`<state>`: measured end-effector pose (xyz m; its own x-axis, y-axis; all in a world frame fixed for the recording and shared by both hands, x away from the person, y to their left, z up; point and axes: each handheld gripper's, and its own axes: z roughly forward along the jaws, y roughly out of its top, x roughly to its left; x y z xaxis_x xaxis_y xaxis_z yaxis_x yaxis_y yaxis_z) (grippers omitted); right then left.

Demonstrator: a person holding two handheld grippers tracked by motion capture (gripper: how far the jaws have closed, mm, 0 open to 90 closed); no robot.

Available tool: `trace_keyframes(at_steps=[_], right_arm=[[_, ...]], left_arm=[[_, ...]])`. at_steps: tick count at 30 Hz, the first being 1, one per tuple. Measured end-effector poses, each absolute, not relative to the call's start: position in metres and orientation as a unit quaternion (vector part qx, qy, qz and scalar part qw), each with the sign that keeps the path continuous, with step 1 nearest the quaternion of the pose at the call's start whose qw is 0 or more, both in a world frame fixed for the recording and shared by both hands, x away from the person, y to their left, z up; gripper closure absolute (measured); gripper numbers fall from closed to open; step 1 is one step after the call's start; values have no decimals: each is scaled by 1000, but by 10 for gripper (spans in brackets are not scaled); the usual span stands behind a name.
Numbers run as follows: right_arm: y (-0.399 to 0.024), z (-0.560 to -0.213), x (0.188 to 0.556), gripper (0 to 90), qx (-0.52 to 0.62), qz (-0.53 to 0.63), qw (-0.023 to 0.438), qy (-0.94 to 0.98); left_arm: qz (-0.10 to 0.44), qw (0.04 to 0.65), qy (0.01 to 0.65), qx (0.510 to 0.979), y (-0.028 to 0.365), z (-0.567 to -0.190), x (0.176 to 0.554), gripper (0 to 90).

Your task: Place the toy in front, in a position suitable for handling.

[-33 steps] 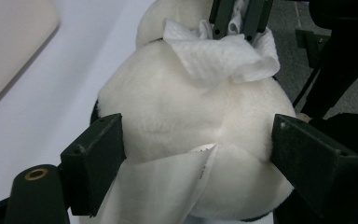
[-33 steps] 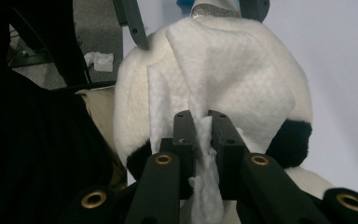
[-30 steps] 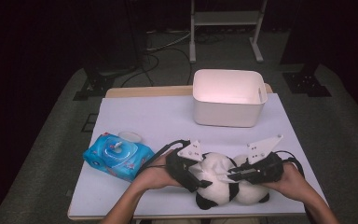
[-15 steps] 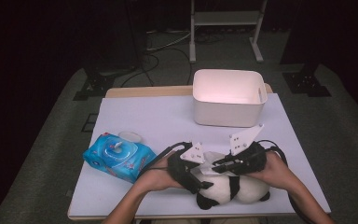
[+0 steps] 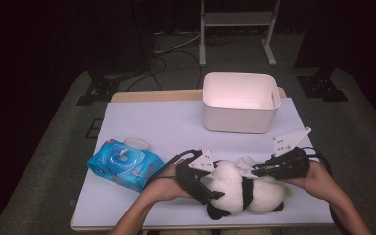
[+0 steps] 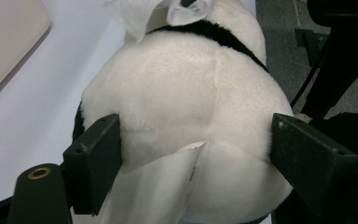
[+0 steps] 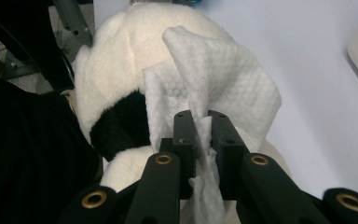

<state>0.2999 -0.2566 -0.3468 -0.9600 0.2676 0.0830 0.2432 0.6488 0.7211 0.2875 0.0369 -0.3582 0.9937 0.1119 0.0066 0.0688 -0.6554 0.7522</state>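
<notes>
A black-and-white panda plush [image 5: 240,188] lies on the white table near the front edge. My left gripper [image 5: 210,188] is shut on one end of it; in the left gripper view both jaws press into the white fur of the panda [image 6: 186,84] on either side, around my left gripper [image 6: 196,154]. My right gripper [image 5: 254,171] is above the plush from the right, shut on a white wet wipe [image 5: 245,164]. In the right gripper view the wipe [image 7: 214,79] fans out from the pinched jaws of my right gripper [image 7: 200,126] and lies on the panda [image 7: 112,60].
A white plastic bin [image 5: 240,100] stands at the back of the table, right of centre. A blue pack of wet wipes [image 5: 122,164] lies at the front left, with a small white disc [image 5: 136,143] just behind it. The table's front edge is close under the plush.
My right gripper slid left over the panda with the wipe, close to the left gripper, then drew back to the right. The left gripper and the plush stayed put.
</notes>
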Motion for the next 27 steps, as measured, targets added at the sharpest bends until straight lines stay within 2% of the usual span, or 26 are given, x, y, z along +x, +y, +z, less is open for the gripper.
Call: trace_keyframes(at_steps=[15, 27], right_arm=[[-240, -360, 282, 821, 112, 408, -3, 906], [-225, -365, 285, 830, 104, 385, -4, 917]], left_arm=[[8, 382, 56, 923, 18, -349, 297, 98], [-9, 355, 69, 932, 4, -360, 310, 87]])
